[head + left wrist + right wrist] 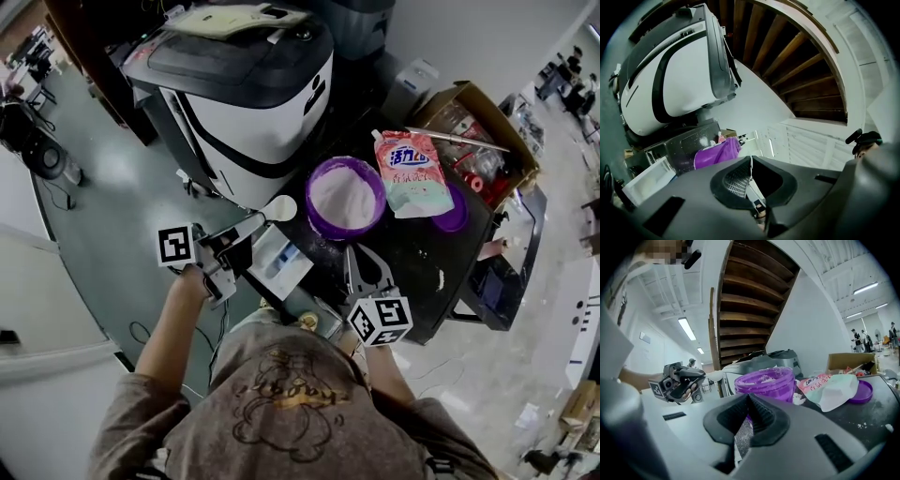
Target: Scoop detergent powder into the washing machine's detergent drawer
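The left gripper point(229, 243) has its jaws clamped on the thin handle of a white scoop point(279, 208), held between the open purple tub point(313, 202) of detergent powder point(345, 195) and the white detergent drawer point(281, 264), so dosing looks unfinished, while the right gripper point(359, 256) waits, jaws together and empty.
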The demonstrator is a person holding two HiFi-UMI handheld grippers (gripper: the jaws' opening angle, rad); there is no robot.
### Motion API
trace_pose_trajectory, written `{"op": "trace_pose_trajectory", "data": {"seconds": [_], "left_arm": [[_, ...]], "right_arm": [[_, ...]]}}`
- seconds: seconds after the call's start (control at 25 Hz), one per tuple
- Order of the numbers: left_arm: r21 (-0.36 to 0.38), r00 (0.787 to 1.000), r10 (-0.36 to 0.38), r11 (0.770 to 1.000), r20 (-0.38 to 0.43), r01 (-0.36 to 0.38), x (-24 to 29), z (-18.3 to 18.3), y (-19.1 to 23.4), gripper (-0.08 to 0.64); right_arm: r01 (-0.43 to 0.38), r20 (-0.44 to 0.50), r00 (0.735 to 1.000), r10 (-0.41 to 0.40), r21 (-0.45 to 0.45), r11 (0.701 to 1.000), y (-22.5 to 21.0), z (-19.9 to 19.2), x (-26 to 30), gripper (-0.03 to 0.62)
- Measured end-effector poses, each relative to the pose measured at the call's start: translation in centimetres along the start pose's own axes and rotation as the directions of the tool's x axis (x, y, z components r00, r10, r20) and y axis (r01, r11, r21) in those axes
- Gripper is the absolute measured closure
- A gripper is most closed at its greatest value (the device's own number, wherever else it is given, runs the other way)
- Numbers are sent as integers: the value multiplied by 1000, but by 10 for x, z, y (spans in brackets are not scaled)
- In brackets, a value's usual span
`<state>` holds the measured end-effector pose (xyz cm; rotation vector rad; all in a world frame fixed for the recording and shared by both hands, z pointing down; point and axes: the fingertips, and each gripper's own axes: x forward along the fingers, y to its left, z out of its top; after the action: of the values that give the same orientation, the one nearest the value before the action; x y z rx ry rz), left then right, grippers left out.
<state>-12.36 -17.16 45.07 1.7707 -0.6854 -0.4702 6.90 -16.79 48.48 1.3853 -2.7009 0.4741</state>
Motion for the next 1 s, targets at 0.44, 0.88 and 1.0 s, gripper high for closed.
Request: {"op": "trace_pose_trajectory", "data": {"seconds": [0.44, 0.88, 1.0], "left_arm": [[3, 993, 47, 999, 110, -47, -27, -13, -3, 535], [34, 989, 110, 993, 96, -114, -54, -11, 5, 535], [10, 986, 143, 989, 88, -144, -62, -15, 14, 535]], "right_arm": [[-93, -24, 995, 92, -22, 995, 24, -8, -4, 591], [-94, -27, 995, 94, -11, 995, 59, -13, 0, 591], [-84, -20, 996, 84, -2, 996, 67, -15, -3, 591]]}}
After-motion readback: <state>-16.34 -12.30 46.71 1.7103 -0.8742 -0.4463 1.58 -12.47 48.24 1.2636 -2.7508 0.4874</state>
